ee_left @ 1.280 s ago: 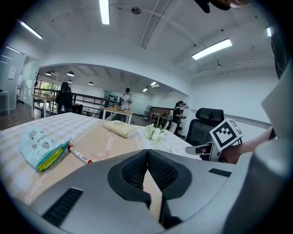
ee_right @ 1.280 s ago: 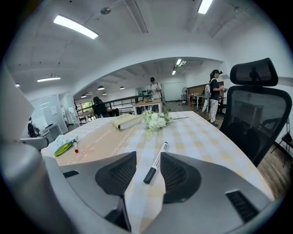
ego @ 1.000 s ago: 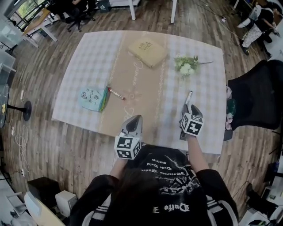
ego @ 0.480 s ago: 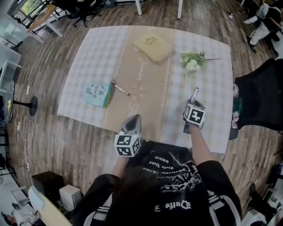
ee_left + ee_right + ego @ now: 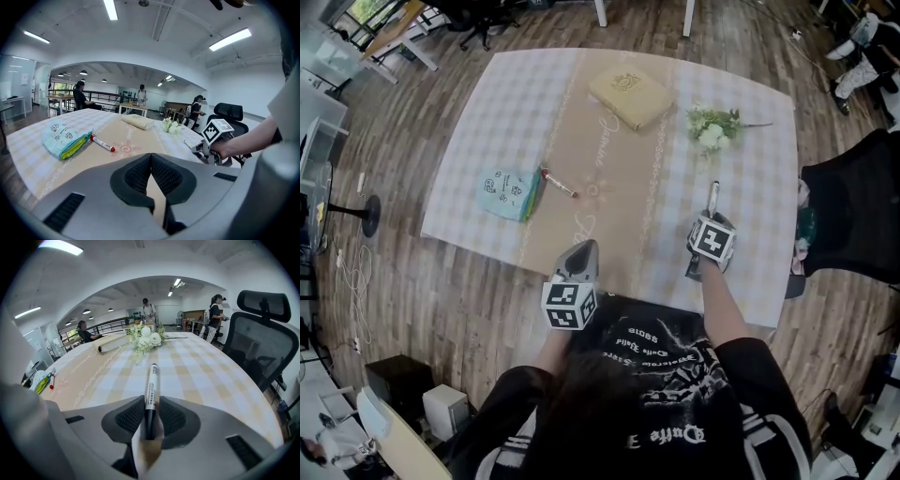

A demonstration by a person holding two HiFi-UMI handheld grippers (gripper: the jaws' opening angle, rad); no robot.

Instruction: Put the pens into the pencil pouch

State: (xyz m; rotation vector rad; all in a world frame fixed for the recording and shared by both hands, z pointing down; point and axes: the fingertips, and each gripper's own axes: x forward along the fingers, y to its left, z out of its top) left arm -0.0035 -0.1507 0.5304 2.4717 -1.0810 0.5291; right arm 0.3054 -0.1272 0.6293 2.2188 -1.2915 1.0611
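Note:
A light blue pencil pouch lies on the table's left part. Just to its right lies a white pen with a red cap. A black-and-white marker pen lies on the checked cloth at the right. My right gripper is down over its near end; the jaws are closing and the pads sit against the pen's black end. My left gripper hovers shut and empty at the table's near edge, far from the pouch.
A tan closed book lies at the far middle of the table. A sprig of white flowers lies beyond the marker. A black office chair stands close to the table's right edge.
My right gripper has come down round the marker's near end and its jaws have narrowed. The marker has stayed where it lay. My left gripper has sunk a little.

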